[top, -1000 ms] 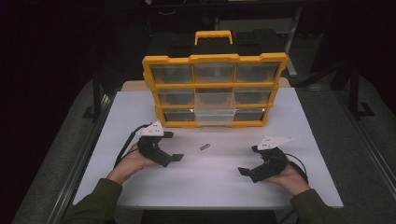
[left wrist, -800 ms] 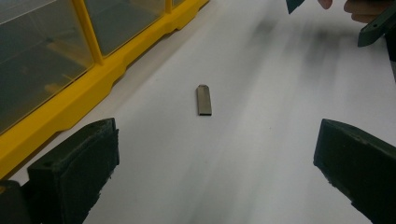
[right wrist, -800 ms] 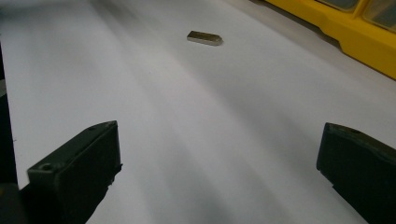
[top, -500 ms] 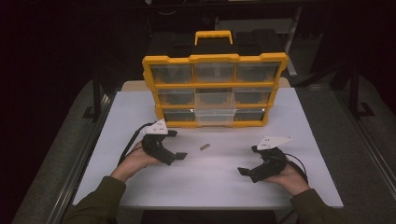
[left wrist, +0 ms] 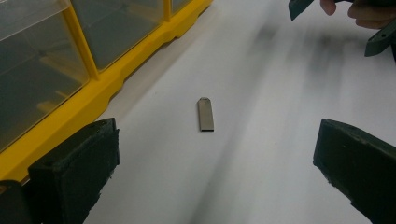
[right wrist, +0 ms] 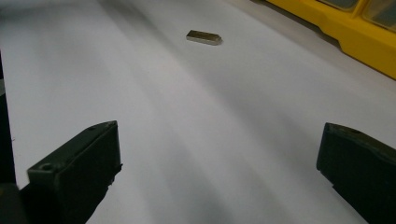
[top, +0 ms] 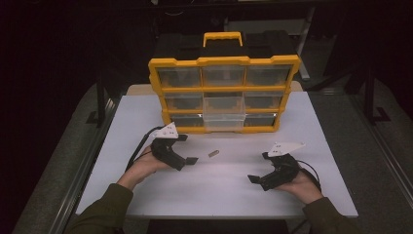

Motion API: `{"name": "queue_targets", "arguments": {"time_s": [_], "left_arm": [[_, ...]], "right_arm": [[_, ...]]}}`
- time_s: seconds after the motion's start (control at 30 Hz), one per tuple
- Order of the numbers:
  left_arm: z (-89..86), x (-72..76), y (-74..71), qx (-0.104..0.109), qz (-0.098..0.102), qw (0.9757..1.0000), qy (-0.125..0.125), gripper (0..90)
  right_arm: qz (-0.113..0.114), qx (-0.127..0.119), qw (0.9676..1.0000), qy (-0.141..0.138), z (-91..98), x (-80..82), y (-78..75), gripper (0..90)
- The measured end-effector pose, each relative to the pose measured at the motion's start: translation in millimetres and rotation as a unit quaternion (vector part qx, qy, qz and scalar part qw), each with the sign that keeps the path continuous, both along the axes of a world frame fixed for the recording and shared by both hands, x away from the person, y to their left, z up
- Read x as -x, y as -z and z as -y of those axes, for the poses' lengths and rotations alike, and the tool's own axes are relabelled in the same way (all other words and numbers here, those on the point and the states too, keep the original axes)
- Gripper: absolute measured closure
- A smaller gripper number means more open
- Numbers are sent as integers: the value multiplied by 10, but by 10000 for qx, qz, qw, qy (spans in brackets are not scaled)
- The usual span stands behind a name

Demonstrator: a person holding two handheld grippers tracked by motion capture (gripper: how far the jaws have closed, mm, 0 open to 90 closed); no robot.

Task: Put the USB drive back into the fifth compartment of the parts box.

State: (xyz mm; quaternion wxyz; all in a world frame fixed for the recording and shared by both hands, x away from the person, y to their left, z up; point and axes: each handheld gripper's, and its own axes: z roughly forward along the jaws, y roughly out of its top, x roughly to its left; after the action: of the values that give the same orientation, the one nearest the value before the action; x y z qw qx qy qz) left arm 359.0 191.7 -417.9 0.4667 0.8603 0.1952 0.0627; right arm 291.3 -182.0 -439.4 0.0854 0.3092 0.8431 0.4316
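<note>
Both hand-held grippers, left [top: 187, 148] and right [top: 260, 168], rest spread on the white tabletop [top: 234, 190], a metal tab [top: 213, 153] lying between them.

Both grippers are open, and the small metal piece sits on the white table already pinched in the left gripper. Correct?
Not quite. The small metal piece lies free on the white table, ahead of the open left gripper, untouched; the left gripper view shows it. The right gripper is open too.

Organizer [left wrist: 70, 70] cut by my left view's edge; drawer contents unreadable; metal piece [top: 213, 153] too small to identify.
</note>
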Motion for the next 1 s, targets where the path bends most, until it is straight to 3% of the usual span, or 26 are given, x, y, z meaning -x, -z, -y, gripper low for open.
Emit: {"name": "queue_targets", "arguments": {"time_s": [1.0], "left_arm": [[226,-143,11,-41,79,10000,-12,1]], "right_arm": [[1,0,10000,-27,-5,-1,2,0]]}}
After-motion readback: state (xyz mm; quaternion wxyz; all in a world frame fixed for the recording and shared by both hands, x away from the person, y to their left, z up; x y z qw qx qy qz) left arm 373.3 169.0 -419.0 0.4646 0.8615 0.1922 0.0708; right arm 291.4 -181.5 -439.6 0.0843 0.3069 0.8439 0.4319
